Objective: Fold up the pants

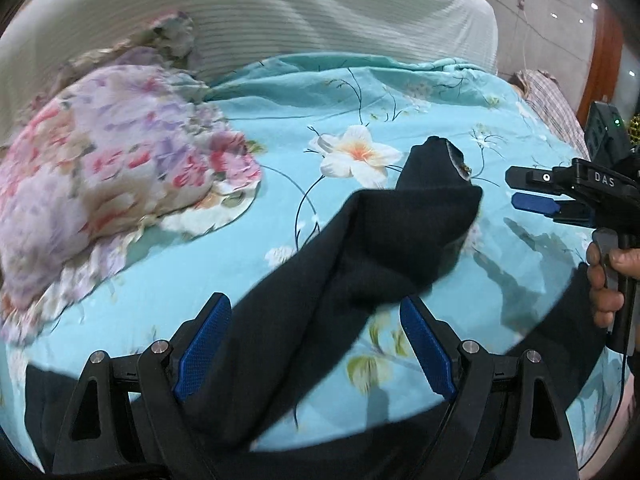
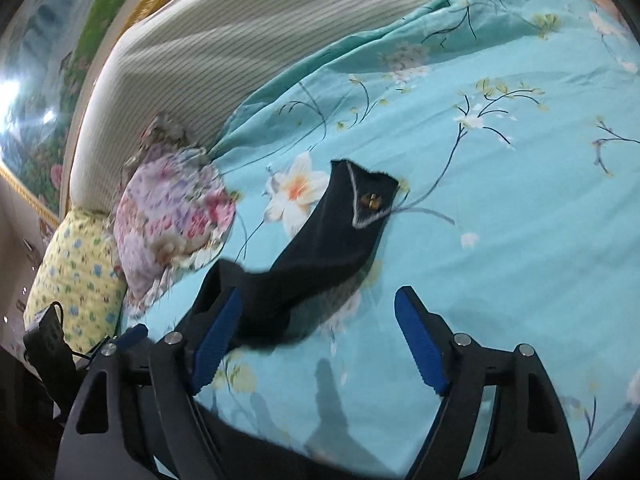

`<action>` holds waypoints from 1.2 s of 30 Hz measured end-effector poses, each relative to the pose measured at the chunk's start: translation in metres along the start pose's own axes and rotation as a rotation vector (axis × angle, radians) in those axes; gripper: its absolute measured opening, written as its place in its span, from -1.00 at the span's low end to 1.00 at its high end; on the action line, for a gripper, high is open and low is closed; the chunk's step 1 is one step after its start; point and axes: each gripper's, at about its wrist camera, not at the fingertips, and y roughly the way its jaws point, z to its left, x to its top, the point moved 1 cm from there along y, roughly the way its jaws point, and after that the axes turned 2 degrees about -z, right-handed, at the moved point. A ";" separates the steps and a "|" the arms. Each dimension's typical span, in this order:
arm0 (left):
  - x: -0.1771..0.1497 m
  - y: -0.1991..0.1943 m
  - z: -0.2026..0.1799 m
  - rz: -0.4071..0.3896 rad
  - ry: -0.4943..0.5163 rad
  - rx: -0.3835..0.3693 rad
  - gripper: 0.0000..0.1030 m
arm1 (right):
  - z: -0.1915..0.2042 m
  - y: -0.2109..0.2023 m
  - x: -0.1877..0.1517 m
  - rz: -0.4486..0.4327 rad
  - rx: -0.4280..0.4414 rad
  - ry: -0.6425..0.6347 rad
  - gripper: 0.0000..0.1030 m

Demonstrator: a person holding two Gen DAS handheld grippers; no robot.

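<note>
The dark navy pants (image 1: 360, 240) lie crumpled on the turquoise flowered bedsheet (image 1: 280, 128), the waist end with its pale lining and a small brass button (image 2: 372, 200) farthest from me. My left gripper (image 1: 316, 344) is open wide; the cloth runs loosely up between its blue pads (image 1: 204, 344), and neither pad presses on it. My right gripper (image 2: 318, 340) also stands open. A fold of the pants (image 2: 304, 264) drapes over its left finger (image 2: 216, 340), while the right pad is bare. In the left wrist view the right gripper (image 1: 512, 190) hovers just right of the waist end, held by a hand (image 1: 604, 280).
A pink and purple floral pillow (image 1: 112, 184) lies left of the pants, with a yellow dotted pillow (image 2: 76, 272) beyond it. A pale striped padded headboard (image 2: 224, 40) stands behind. Checked cloth (image 1: 552, 100) lies at the bed's far right. The sheet (image 2: 500, 220) right of the pants is bare.
</note>
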 end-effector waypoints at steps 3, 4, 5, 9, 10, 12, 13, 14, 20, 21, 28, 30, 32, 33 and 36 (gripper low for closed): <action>0.014 0.020 0.002 0.026 0.011 -0.032 0.69 | -0.010 0.012 0.014 0.006 0.006 0.046 0.42; 0.019 0.027 0.001 0.034 0.022 -0.036 0.69 | -0.013 0.015 0.018 0.008 0.008 0.064 0.41; 0.021 0.032 0.000 0.040 0.032 -0.039 0.69 | -0.018 0.020 0.022 0.012 0.014 0.087 0.35; 0.032 0.062 -0.003 0.085 0.071 -0.052 0.69 | -0.030 0.035 0.035 0.039 0.004 0.137 0.25; 0.034 0.067 -0.003 0.097 0.076 -0.062 0.69 | -0.033 0.039 0.037 0.047 -0.001 0.146 0.18; 0.037 0.077 -0.005 0.122 0.094 -0.080 0.69 | -0.037 0.047 0.040 0.062 -0.012 0.160 0.11; 0.038 0.081 -0.006 0.132 0.106 -0.089 0.69 | -0.039 0.051 0.041 0.069 -0.012 0.166 0.08; 0.038 0.084 -0.007 0.139 0.115 -0.095 0.69 | -0.040 0.054 0.042 0.072 -0.008 0.173 0.05; 0.034 0.088 -0.014 0.179 0.126 -0.148 -0.21 | -0.038 0.065 0.042 0.096 -0.013 0.168 -0.70; 0.033 0.087 -0.015 0.179 0.129 -0.148 -0.42 | -0.037 0.065 0.041 0.096 -0.014 0.166 -0.76; 0.025 0.039 -0.016 0.073 0.143 -0.160 -0.79 | -0.025 0.027 0.035 0.009 0.009 0.156 -0.87; 0.020 0.023 -0.017 0.051 0.140 -0.172 -0.81 | -0.022 0.009 0.031 -0.020 0.021 0.160 -0.87; 0.013 0.008 -0.019 0.033 0.134 -0.187 -0.82 | -0.020 -0.010 0.025 -0.046 0.029 0.170 -0.87; 0.007 -0.002 -0.019 0.023 0.129 -0.197 -0.82 | -0.020 -0.021 0.020 -0.058 0.037 0.177 -0.87; -0.010 -0.024 -0.023 0.004 0.116 -0.220 -0.82 | -0.018 -0.050 0.005 -0.084 0.044 0.186 -0.88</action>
